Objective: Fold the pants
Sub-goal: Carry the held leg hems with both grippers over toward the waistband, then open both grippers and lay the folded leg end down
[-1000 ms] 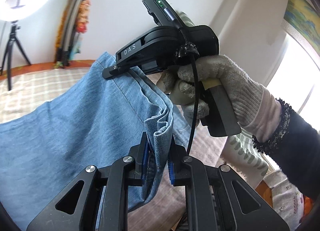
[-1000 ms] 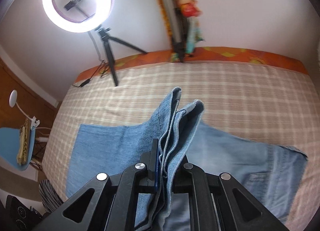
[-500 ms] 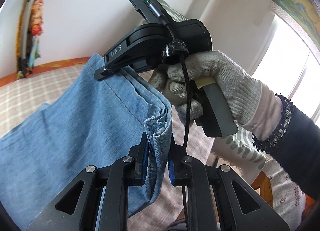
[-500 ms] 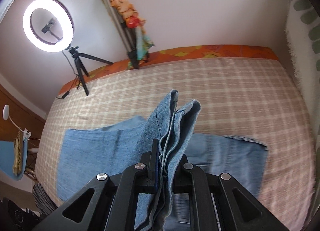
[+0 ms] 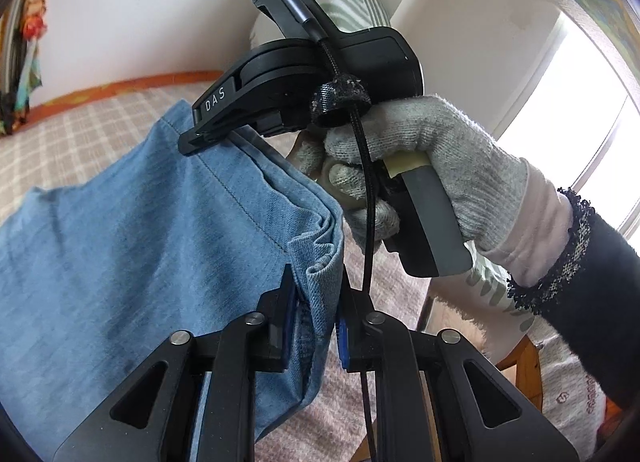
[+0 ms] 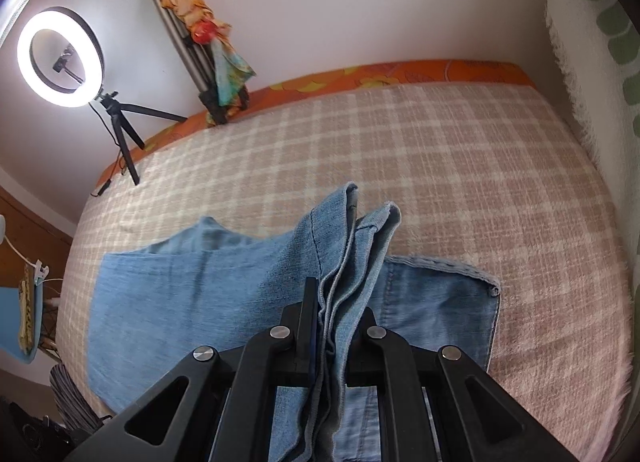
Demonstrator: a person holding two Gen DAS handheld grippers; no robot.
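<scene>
Light blue denim pants (image 6: 208, 286) lie partly spread on a pink checked bed (image 6: 460, 165). My right gripper (image 6: 334, 326) is shut on a bunched hem of the pants, several layers standing up between its fingers. Below the lifted hem, the waist end (image 6: 440, 302) lies flat on the bed. In the left wrist view my left gripper (image 5: 318, 298) is shut on another hem corner of the pants (image 5: 132, 246). The right gripper (image 5: 208, 133), held by a gloved hand (image 5: 432, 165), clamps the same hem edge farther along, above and beyond my left gripper.
A lit ring light on a tripod (image 6: 60, 57) stands at the bed's far left corner. A folded tripod wrapped in bright cloth (image 6: 200, 45) leans on the wall. A green-patterned white blanket (image 6: 592, 41) hangs at the right. A blue chair (image 6: 20, 314) sits at left.
Both grippers have carried the lifted hems across the bed toward the waist end and slightly lower. The ring light and leaning tripod have slid left in the views. Both grips are unchanged.
</scene>
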